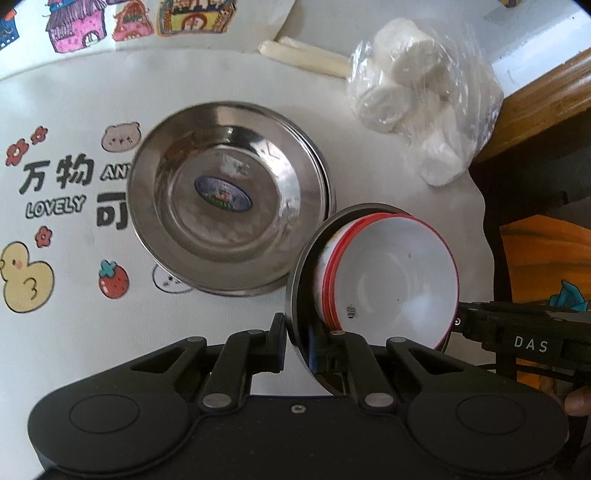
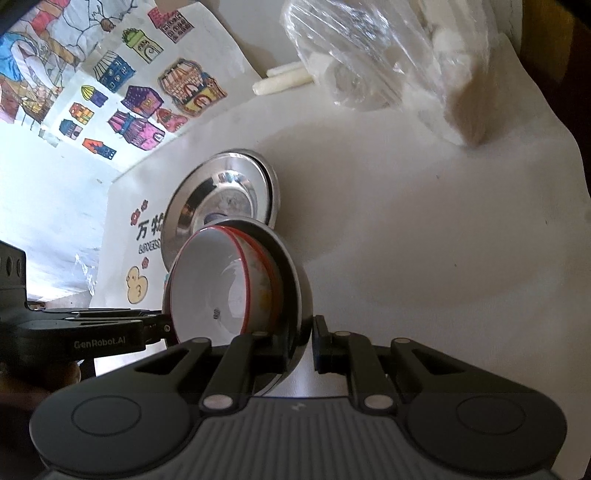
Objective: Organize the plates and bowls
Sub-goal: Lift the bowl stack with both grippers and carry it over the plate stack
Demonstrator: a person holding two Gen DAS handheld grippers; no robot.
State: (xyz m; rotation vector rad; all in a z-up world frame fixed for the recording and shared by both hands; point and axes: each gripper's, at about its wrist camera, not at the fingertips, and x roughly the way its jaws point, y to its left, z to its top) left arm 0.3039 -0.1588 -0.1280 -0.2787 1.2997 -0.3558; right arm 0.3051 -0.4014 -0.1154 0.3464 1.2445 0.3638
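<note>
Gripping the rim of a steel bowl (image 1: 299, 280) low in the frame's centre, the left gripper (image 1: 301, 345) had its fingers (image 1: 275, 343) closed on the metal edge, one outside and one inside. Nested in that tilted steel bowl sat the white bowls (image 1: 391, 280) with red rims, their open side turned toward the lower right of the left view. From the right edge of that view the right gripper (image 1: 460, 321) reached in and met the far rim of the stack.

Seen from the right wrist, the right gripper (image 2: 299, 345) likewise clasped the steel bowl (image 2: 291, 280) at lower centre, one finger inside the rim and one against the outer wall. The white bowls (image 2: 207, 291) faced left there, and the left gripper (image 2: 168, 326) touched their rim from the left edge.

Beyond the held stack, at mid-frame, a pile of steel plates (image 1: 229, 195) lay flat on the white cloth (image 1: 74, 332), a blue sticker (image 1: 222, 194) at the centre of the top one. Cartoon prints and lettering covered the cloth to the left.

Farther off, at upper right, a clear bag (image 1: 417, 99) of white rolls rested on the cloth, with pale sticks (image 1: 306, 55) just beside it. Coloured house drawings (image 1: 77, 26) filled the upper left.
</note>
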